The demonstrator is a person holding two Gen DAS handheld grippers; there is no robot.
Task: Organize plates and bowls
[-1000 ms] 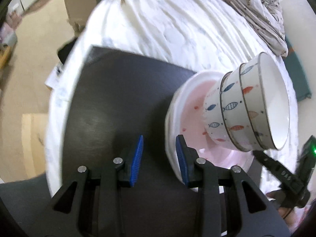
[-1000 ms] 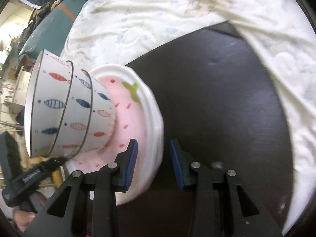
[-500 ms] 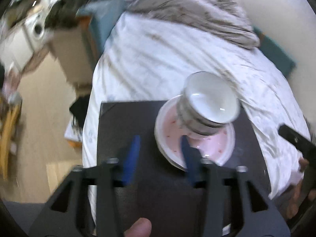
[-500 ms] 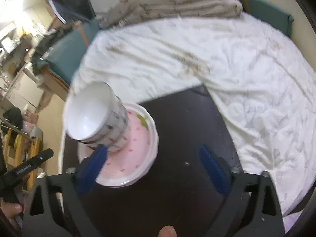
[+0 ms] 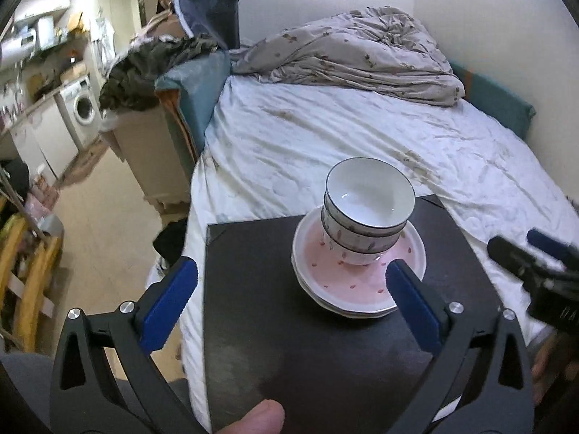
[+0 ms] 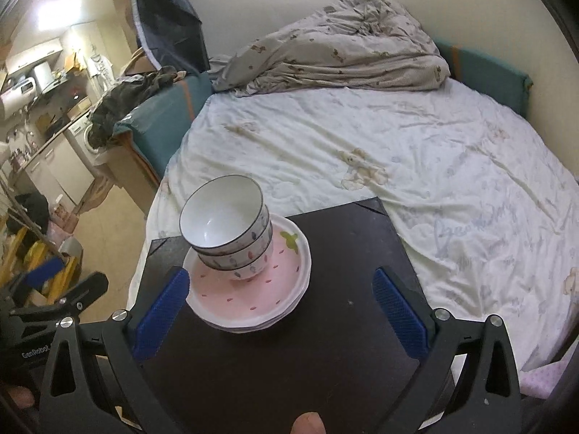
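Observation:
A stack of white bowls with fish patterns (image 5: 367,217) (image 6: 228,235) stands on a stack of pink strawberry plates (image 5: 347,285) (image 6: 260,296), on a black table (image 5: 325,354) (image 6: 289,361). My left gripper (image 5: 293,296) is open wide and empty, held back above the table's near side. My right gripper (image 6: 280,305) is open wide and empty, also held back from the plates. Each gripper shows at the edge of the other's view: the right one in the left wrist view (image 5: 535,267), the left one in the right wrist view (image 6: 54,296).
The table stands against a bed with a white sheet (image 5: 362,137) (image 6: 398,152) and a crumpled grey duvet (image 5: 354,50). A beige floor (image 5: 108,224), a cabinet and a washing machine (image 5: 83,108) lie to the left.
Both grippers pulled up and back from the plates and opened wide. The bowls and plates stay stacked on the table.

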